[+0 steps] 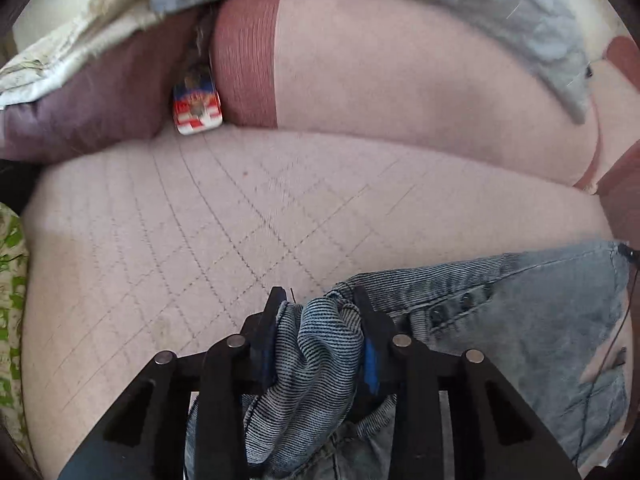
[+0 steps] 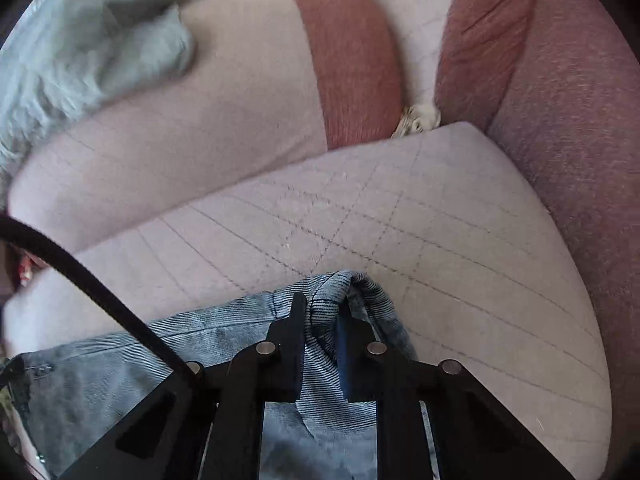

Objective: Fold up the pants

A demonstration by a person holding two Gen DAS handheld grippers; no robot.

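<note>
Both grippers have denim. Your left gripper (image 1: pixel 320 300) is nearly closed, a thick bunch of the pants (image 1: pixel 520 312) wadded between its jaws; your right gripper (image 2: pixel 322 308) is pinched down on a thinner fold of the same pants (image 2: pixel 120 368). Landmark = quilted seat cushion (image 1: pixel 200 220).

Pants lie at the near edge of the cushion, fabric strung between your two grips, fly buttons (image 1: pixel 452 308) showing just beside the left grip. Judgement: you hold two ends of one edge, prob. the waistband, so cloth stays taut and can be laid flat on the cushion for a fold. Left grip looks bunched, not a clean edge hold; may slip or drag a wrinkle in.

Around the cushion:
- back cushion (image 1: pixel 400 80) w/ rust-coloured band (image 1: pixel 244 64), at the far edge.
- small red/white/blue packet (image 1: pixel 198 108) in the gap at the far edge, left side.
- grey cloth (image 1: pixel 480 0) draped over the back cushion.
- armrest (image 2: pixel 580 140) along the right side.
- black cable (image 2: pixel 100 280) crossing above the pants, right wrist view; snag risk.

Cushion mid-area bare, so room to lay cloth.
</note>
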